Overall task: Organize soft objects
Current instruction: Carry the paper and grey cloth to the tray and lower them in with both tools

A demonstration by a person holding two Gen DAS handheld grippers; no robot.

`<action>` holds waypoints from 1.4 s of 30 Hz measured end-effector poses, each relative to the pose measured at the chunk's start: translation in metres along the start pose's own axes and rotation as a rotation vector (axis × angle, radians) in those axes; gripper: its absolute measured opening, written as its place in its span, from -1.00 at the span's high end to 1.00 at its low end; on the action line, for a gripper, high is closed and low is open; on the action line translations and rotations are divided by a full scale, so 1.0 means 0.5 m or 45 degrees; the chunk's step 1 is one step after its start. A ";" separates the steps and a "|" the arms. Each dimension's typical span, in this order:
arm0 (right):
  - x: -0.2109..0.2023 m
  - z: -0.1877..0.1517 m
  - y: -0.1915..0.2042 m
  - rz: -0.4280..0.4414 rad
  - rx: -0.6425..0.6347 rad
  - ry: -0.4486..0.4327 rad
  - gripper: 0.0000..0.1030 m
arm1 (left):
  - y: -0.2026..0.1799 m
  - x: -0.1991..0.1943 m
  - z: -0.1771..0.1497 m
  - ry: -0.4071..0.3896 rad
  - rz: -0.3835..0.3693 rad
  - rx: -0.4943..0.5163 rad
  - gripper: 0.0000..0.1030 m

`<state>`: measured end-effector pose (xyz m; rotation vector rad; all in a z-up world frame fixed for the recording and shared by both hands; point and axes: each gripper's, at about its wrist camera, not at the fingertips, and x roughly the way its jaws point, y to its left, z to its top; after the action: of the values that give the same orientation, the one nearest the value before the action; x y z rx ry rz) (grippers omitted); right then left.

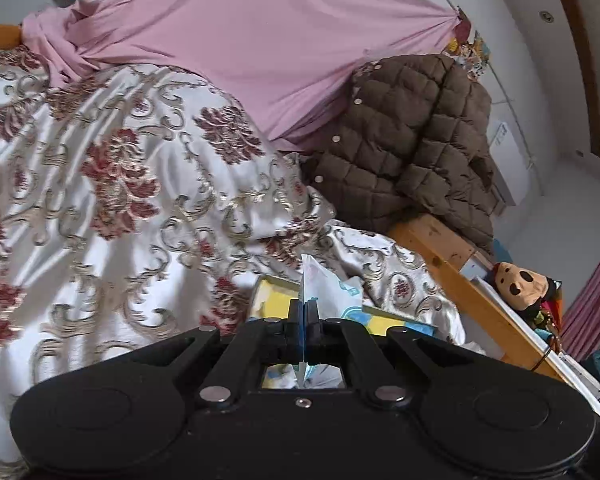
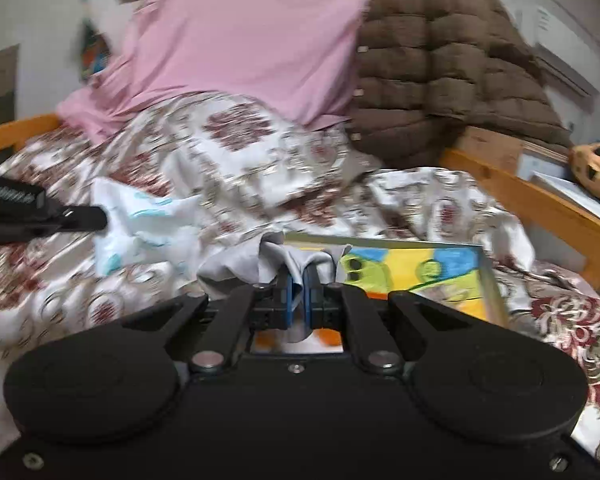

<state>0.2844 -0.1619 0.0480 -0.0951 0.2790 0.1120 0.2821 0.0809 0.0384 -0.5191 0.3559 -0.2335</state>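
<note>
The left gripper is pinched tight on a white cloth with blue marks. The right gripper is pinched tight on a grey cloth. Both cloths hang up off the bed, so each hand holds one small soft thing.

In the right view the left gripper shows at the left side, with the white cloth bunched at its tip. The two cloths are near each other but apart.

Under them lies a picture with yellow, green and blue on it. It rests flat on the flowery cover, near the bed's right edge. A wooden rail runs along that edge. A brown coat is heaped by the rail at the far right corner of the bed. A pink sheet is spread at the far end. A toy with a tan face sits past the rail.

I think the step now is picking up the little cloths to tidy them. Next, both hands likely need to carry them to one spot, or lay each cloth flat to fold it. I cannot tell which spot is meant. The cloths are thin and floppy, so the pinch must stay firm and the move slow. They should also stay clear of the picture's frame so they do not snag.
</note>
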 end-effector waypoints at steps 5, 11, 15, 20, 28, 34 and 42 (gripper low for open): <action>0.019 0.012 -0.079 -0.103 0.106 -0.042 0.99 | -0.018 0.059 -0.016 0.006 -0.065 -0.035 1.00; 0.049 -0.006 -0.137 -0.213 0.177 -0.034 0.99 | -0.035 0.138 -0.041 0.037 -0.144 -0.068 1.00; 0.093 -0.028 -0.175 -0.291 0.213 0.041 0.99 | -0.026 0.181 -0.071 0.102 -0.145 -0.113 1.00; 0.140 -0.061 -0.201 -0.353 0.256 0.145 0.99 | -0.009 0.222 -0.097 0.208 -0.109 -0.162 1.00; 0.173 -0.108 -0.213 -0.356 0.310 0.229 0.93 | 0.006 0.229 -0.096 0.238 -0.069 -0.215 1.00; 0.174 -0.104 -0.179 -0.294 0.271 0.221 0.89 | -0.008 0.222 -0.083 0.230 -0.090 -0.203 0.89; 0.164 -0.091 -0.158 -0.288 0.279 0.237 0.36 | -0.008 0.217 -0.078 0.233 -0.084 -0.225 0.60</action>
<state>0.3603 -0.2371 -0.0125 0.0815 0.4620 -0.1528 0.3656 0.0272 -0.0206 -0.6867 0.5415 -0.3164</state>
